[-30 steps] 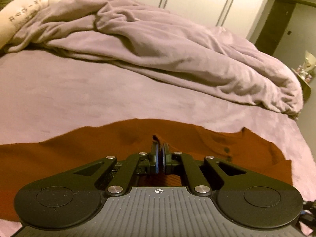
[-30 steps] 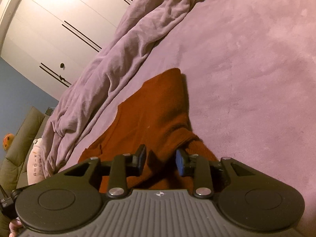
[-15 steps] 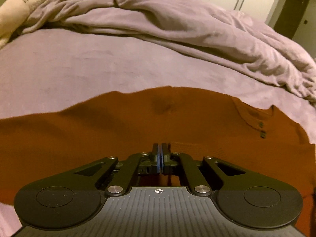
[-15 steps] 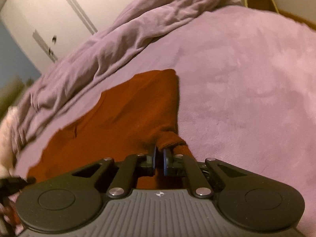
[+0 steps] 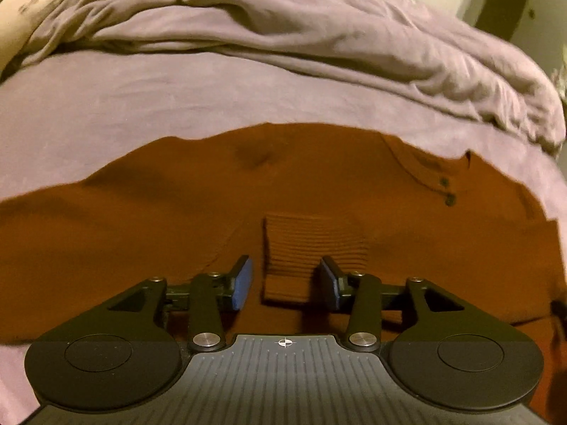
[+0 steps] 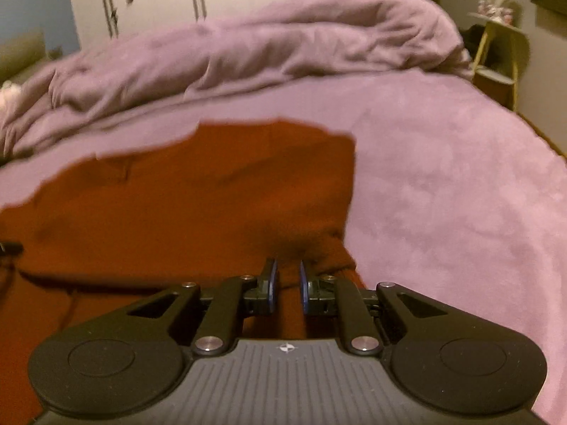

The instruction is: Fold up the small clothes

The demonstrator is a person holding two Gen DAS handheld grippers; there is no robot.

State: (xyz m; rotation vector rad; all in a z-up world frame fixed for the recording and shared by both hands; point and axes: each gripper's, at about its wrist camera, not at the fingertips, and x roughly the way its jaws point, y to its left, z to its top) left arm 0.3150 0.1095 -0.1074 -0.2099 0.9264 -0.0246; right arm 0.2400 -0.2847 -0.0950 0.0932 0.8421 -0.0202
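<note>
My left gripper point(image 5: 286, 283) has just been opening; its jaws stand apart around the ribbed cuff point(image 5: 312, 248) of the rust-brown henley shirt point(image 5: 177, 219), spread on the mauve bedspread point(image 5: 141, 99). My right gripper point(image 6: 286, 285) clamps a shirt fold at twelve o'clock.

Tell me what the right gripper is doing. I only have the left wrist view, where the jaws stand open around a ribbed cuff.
Observer: The right gripper is nearly shut. Its jaws have just been closing, and a gathered bunch of the rust shirt is pinched between them.
Operator: Where on the shirt is that?
Observer: At its right edge, where the fabric meets the bare purple bedspread.
Operator: Anything beyond the bed on that side?
Observer: A yellow-green stand with small items on top, past the bunched duvet.
</note>
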